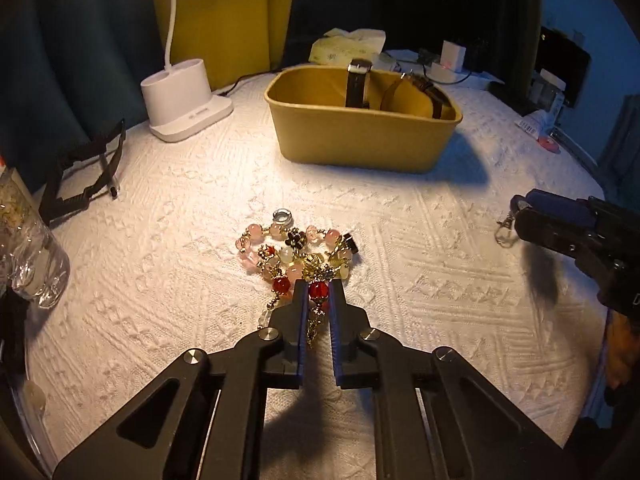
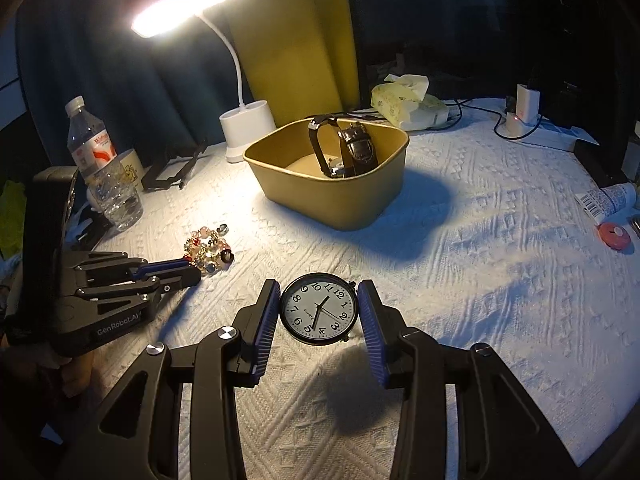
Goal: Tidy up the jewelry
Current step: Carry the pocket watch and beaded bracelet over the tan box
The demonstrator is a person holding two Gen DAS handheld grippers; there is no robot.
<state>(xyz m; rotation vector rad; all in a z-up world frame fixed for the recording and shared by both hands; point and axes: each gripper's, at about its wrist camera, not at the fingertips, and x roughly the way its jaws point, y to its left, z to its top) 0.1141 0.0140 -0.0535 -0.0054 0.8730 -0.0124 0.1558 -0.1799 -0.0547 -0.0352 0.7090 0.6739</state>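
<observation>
A pile of beaded bracelets [image 1: 298, 250] with pink, red and gold beads lies on the white cloth; it also shows in the right wrist view [image 2: 208, 249]. My left gripper [image 1: 319, 294] is shut on a red bead and chain of one bracelet. A round pocket watch [image 2: 319, 308] with a white dial sits between the fingers of my right gripper [image 2: 319, 309], which is open, with a gap showing on the right side. A yellow tub [image 1: 360, 136] at the back holds strap watches [image 2: 352, 148].
A white desk lamp base [image 1: 186, 100] stands back left, a black stand [image 1: 86, 168] and a water bottle [image 2: 102, 168] at the left. A tissue pack [image 2: 404, 106], chargers [image 2: 524, 114] and a red tape measure [image 2: 614, 236] lie at the back and right.
</observation>
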